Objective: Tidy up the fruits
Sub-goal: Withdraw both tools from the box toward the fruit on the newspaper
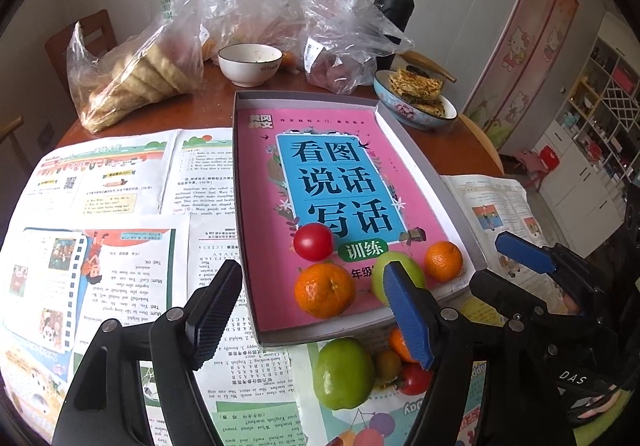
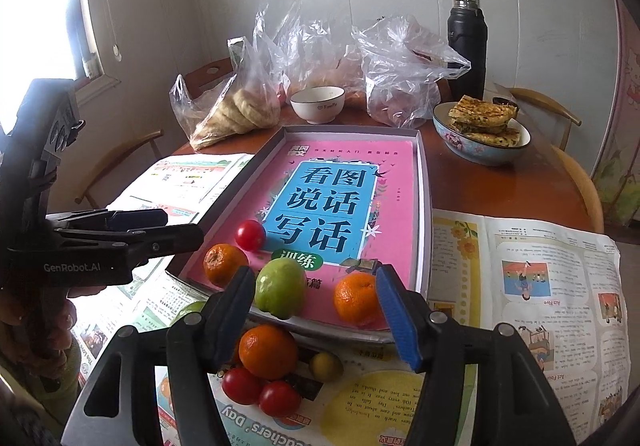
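Observation:
A shallow grey box lined with a pink book holds a red tomato, two oranges and a green apple. In front of it on newspaper lie a green apple, an orange, two tomatoes and a small yellow-green fruit. My left gripper is open and empty above the near box edge. My right gripper is open and empty over the loose fruit; it also shows in the left wrist view.
Newspapers cover the near part of the round wooden table. At the back stand plastic bags of bread, a white bowl, a bowl of pancakes and a black flask. Chairs surround the table.

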